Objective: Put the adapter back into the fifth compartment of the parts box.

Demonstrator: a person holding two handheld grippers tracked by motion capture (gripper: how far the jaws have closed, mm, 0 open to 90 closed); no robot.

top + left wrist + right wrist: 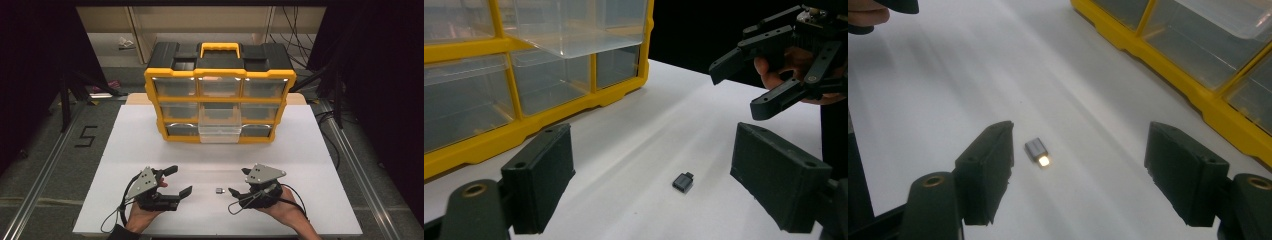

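A small grey adapter [218, 190] lies flat on the white desk [150, 140] between the two claws — touched by neither. The left claw [180, 181] stands wide apart; the right claw [235, 194] is apart too, just beside the adapter. The yellow organizer [220, 100] stands behind — one drawer [219, 131] pulled out.

White table [150, 150], yellow-and-black drawer organizer [220, 95] at its far edge, small grey adapter [218, 190] near front

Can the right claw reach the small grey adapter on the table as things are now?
Probably yes. The right claw is open and points at the adapter, which lies alone on the white table. Nothing stands between them, and the left claw is off to the other side.
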